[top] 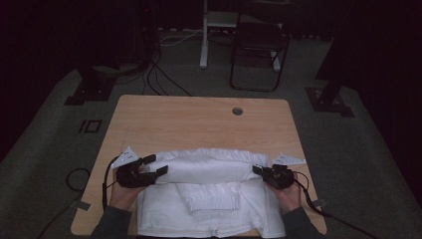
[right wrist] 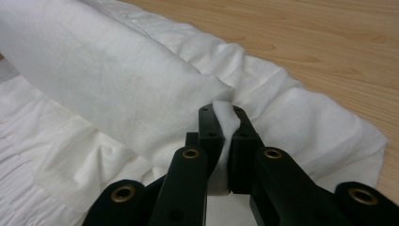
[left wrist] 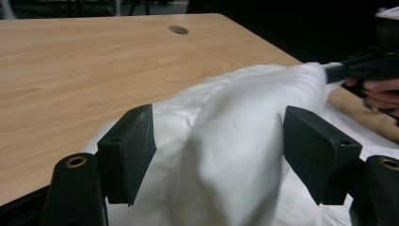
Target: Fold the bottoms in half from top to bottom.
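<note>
The left gripper [left wrist: 219,155] stands spread, a fold of the white garment [top: 209,191] loose between its pads, which do not press it. The right gripper [right wrist: 226,141] pinches the cloth's other end. The garment lies at the near edge of the pale wood table [top: 199,119], soft, creased, with a ribbed cuff. A round hole [top: 237,111] sits beyond; a chair [top: 259,45] stands on the floor past the table.

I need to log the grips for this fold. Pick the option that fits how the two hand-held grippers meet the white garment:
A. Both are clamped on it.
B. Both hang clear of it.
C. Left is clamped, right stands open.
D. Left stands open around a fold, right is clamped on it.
D: the left hand-held gripper has its pads spread apart beside a fold of the white garment, while the right hand-held gripper pinches cloth between closed pads.
</note>
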{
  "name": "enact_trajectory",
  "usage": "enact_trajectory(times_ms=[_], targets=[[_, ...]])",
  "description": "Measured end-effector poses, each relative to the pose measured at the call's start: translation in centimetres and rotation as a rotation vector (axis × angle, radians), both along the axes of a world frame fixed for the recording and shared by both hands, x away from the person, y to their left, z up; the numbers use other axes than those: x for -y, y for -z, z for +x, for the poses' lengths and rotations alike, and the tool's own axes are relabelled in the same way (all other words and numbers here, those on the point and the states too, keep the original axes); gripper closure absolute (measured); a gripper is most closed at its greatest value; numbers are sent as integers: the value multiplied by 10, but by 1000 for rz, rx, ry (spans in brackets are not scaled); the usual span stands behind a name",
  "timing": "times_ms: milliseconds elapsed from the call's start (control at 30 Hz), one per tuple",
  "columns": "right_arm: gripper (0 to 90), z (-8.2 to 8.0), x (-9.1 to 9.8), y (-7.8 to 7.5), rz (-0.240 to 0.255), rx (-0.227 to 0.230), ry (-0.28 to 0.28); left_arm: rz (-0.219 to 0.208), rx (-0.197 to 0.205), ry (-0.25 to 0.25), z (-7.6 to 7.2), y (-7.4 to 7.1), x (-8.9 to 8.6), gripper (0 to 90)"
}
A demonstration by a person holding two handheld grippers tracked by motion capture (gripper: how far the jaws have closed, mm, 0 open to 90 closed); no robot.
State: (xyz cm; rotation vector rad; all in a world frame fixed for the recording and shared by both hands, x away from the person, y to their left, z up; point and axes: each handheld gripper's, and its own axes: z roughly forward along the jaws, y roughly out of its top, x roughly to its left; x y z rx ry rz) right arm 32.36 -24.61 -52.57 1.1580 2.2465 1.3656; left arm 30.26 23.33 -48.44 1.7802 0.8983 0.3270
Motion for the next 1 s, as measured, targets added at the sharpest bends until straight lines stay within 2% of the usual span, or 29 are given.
enact_trajectory(times_ms=[67, 167, 233, 267, 333, 367, 400, 433, 533, 667, 733, 833, 933, 967, 1000], targets=[[861, -3, 1, -1, 5, 7, -5, 31, -23, 4, 1, 2, 3, 274], [859, -6, 1, 0, 7, 3, -11, 73, -83, 72, -3, 10, 5, 621], [859, -9, 1, 2, 2, -3, -19, 116, -99, 96, -9, 17, 8, 760], [860, -10, 0, 3, 1, -5, -23, 129, -109, 110, -11, 21, 8, 784], [860, -13, -1, 5, -5, -16, -26, 137, -118, 117, -13, 25, 8, 803], [860, -13, -1, 5, -5, -16, -26, 146, -136, 119, -15, 31, 9, 803], [860, -14, -1, 8, -12, -30, -31, 166, -165, 120, -15, 42, 9, 807], [860, -16, -3, 13, -25, -60, -36, 175, -179, 117, -14, 48, 10, 808], [861, -16, -7, 23, -50, -107, -44, 203, -205, 90, -8, 60, 16, 806], [862, -8, -14, 34, -96, -149, -30, 287, -176, 44, 1, 61, 31, 800], [861, -4, -15, 35, -98, -151, -19, 332, -152, 14, 7, 59, 39, 798], [861, 5, -14, 34, -118, -135, 11, 337, -145, -23, 19, 60, 46, 798], [861, 16, -13, 34, -126, -127, 42, 317, -149, -47, 32, 61, 49, 798], [861, 20, -13, 34, -128, -123, 52, 317, -149, -47, 32, 61, 49, 798], [861, 25, -13, 34, -132, -117, 56, 299, -153, -64, 40, 62, 50, 798]])
